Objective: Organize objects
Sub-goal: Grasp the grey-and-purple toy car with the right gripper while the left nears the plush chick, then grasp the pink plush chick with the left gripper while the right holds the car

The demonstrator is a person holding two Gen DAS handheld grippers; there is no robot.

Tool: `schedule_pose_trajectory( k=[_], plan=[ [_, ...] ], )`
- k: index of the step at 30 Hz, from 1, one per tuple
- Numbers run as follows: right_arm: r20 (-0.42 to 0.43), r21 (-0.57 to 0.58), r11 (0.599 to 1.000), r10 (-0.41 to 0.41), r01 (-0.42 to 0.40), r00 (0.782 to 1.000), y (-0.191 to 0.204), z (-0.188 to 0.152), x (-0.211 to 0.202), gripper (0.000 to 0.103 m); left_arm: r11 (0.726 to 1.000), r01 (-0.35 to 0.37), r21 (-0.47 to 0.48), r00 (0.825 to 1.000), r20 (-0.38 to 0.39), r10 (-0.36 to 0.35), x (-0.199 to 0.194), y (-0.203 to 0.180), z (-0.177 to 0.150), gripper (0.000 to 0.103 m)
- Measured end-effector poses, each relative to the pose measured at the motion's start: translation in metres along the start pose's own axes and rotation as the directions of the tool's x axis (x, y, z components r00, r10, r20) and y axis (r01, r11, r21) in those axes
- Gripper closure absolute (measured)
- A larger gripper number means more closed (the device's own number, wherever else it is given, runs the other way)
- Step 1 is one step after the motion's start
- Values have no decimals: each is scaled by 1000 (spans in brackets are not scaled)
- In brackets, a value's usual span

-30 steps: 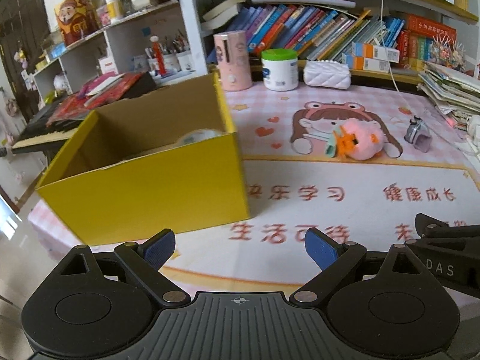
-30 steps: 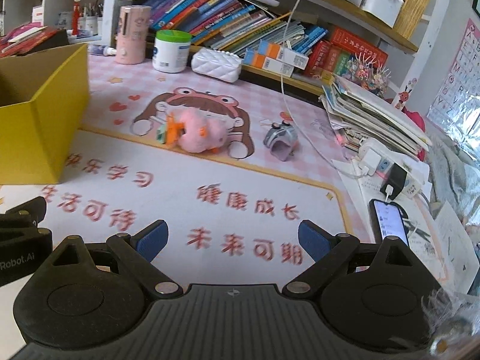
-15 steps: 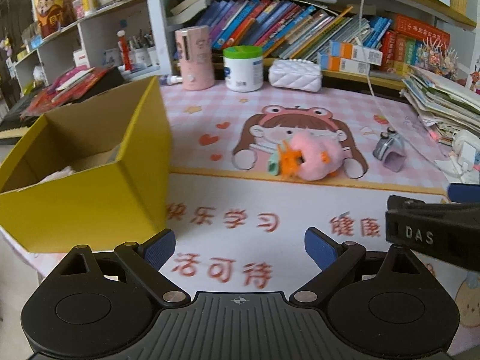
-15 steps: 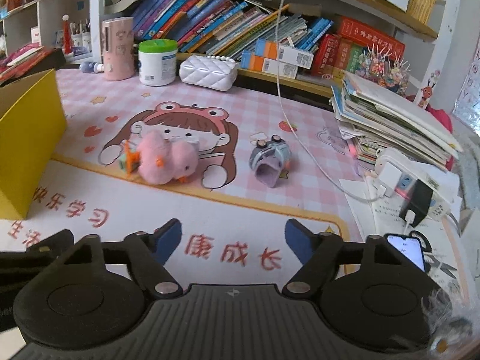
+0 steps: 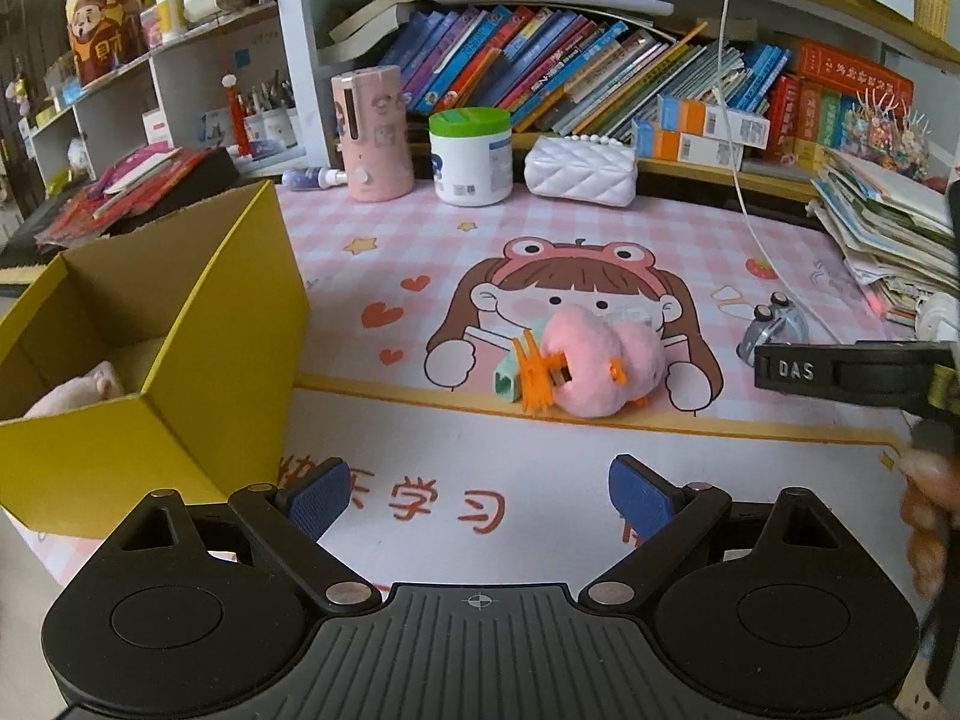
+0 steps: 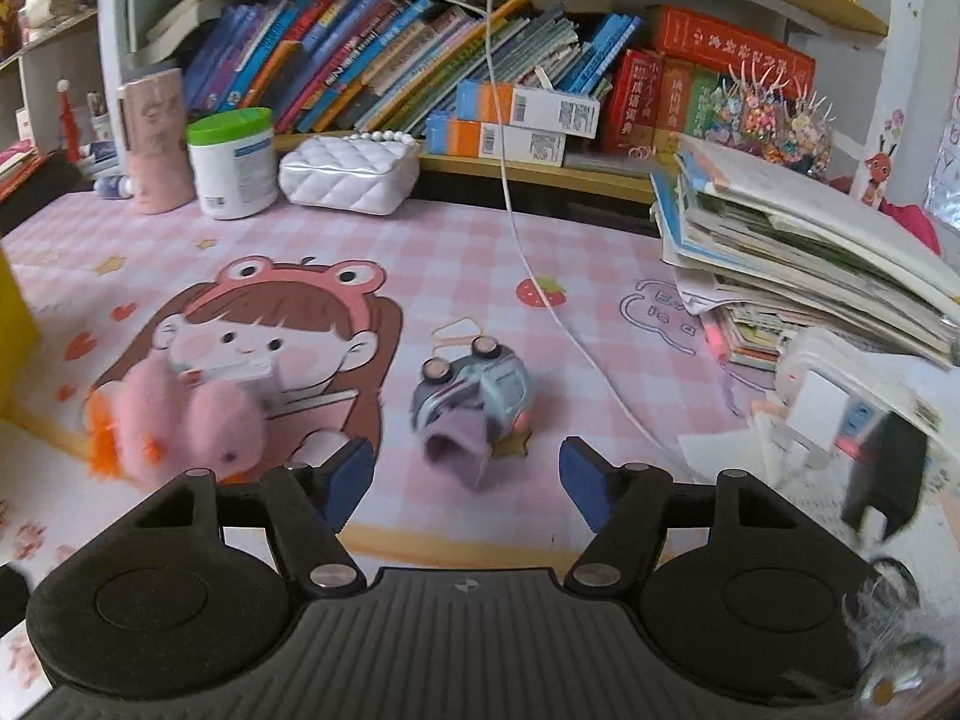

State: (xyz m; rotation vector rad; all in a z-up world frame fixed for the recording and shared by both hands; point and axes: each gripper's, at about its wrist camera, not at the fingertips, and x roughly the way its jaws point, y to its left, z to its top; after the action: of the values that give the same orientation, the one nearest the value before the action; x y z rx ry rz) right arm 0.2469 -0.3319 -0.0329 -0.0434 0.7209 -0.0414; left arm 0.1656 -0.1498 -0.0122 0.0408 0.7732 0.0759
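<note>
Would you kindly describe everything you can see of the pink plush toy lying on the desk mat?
The pink plush toy is a soft, fuzzy lump of fabric with orange trim: a spiky orange tuft at its left end and small orange bits on its body. It lies on its side on the cartoon girl printed on the desk mat. A small green item sits against the tuft. Neither tool touches it; the right tool is open, with the toy to its left.

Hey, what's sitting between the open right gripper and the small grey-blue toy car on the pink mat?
Nothing: only bare pink checked mat separates the right gripper from the grey-blue toy car, as the right wrist view shows.
</note>
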Motion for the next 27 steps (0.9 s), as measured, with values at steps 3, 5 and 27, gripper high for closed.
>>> schedule_pose_trajectory(
  k=[3, 5, 27],
  plan=[
    [-11, -14, 1000, 15, -15, 1000, -4, 4, 20, 30, 1000, -5, 5, 1000, 0, 5, 3, -4, 3, 9],
    [-15, -35, 999, 19, -19, 1000, -5, 7, 31, 29, 1000, -7, 7, 1000, -2, 7, 6, -6, 4, 9],
    [-27, 38, 994, 106, -104, 994, -37, 19, 38, 44, 997, 47, 56, 999, -20, -46, 64, -40, 40, 15]
  ],
)
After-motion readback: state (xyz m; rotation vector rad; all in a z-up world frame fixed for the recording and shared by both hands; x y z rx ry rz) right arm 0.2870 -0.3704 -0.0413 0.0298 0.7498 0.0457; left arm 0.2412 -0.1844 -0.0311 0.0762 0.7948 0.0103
